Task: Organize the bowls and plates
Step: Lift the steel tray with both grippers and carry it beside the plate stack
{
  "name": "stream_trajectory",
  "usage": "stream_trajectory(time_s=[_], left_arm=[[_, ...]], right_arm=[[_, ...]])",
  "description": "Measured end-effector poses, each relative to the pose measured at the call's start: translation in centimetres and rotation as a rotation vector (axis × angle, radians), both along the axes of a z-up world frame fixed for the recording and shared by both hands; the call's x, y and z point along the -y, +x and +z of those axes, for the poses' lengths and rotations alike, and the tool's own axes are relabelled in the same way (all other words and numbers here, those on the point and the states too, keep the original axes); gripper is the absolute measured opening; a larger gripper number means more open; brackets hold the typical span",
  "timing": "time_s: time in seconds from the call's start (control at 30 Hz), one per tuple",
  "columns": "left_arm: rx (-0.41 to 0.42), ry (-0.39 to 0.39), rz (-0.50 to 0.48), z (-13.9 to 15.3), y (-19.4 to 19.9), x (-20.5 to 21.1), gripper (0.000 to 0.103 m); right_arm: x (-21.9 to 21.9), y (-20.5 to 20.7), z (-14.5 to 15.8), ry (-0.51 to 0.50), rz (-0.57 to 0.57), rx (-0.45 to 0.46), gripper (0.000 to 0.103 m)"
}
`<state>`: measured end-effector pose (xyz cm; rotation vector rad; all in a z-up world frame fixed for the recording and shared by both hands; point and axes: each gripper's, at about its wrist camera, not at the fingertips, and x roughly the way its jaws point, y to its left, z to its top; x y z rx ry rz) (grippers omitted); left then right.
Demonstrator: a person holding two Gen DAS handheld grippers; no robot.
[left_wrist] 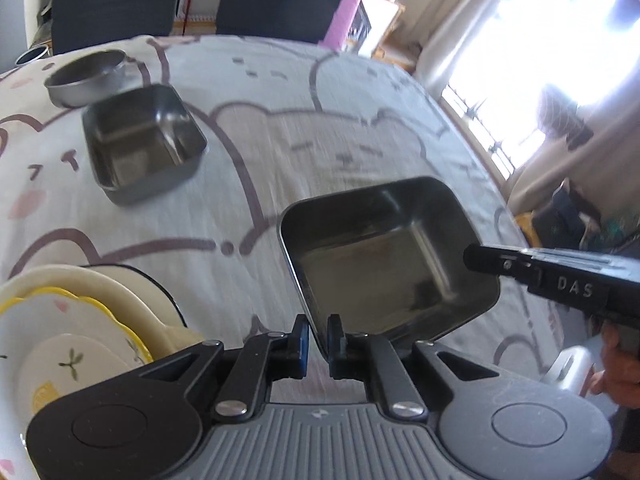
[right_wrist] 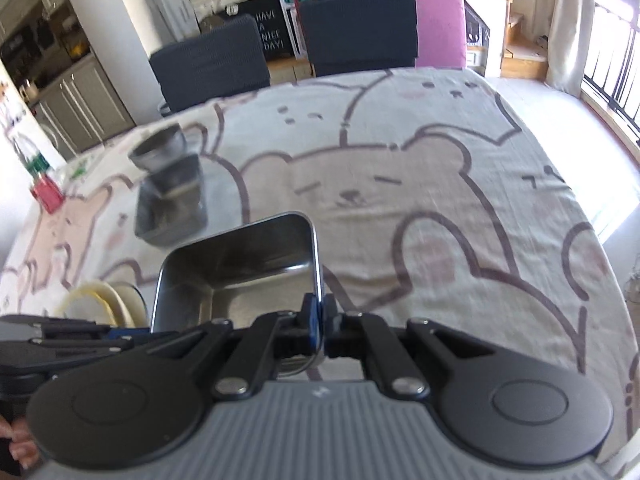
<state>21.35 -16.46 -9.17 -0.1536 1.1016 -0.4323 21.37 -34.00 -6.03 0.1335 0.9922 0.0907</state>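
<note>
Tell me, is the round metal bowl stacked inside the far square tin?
No, the round metal bowl sits on the cloth behind the far square tin.

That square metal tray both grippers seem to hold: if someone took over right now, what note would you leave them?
Left gripper: shut on the square tray's near rim.
Right gripper: shut on the same tray's right rim; tray tilted above the tablecloth.
Another square tray and a round metal bowl sit far left.
Plates are stacked near left.
Done: plates stacked. Left: likely nest the held tray with the other.

Round bowl (left_wrist: 86, 76) behind square tin (left_wrist: 142, 142)
</note>
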Motion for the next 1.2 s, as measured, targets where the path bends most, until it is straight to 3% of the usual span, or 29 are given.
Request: stream_trajectory(time_s=[0.67,1.2], left_arm=[[-0.057,0.131,-0.104,-4.0,0.7,3.9,0.011],[-0.044,0.111,-0.128,-3.8,0.6,4.0,0.013]], right_arm=[[1.2,0.2,-3.0,-0.101,0.024,-0.121,0.004],[1.7,0.7,-5.4,-0.139,0.038,-0.203,0.004]])
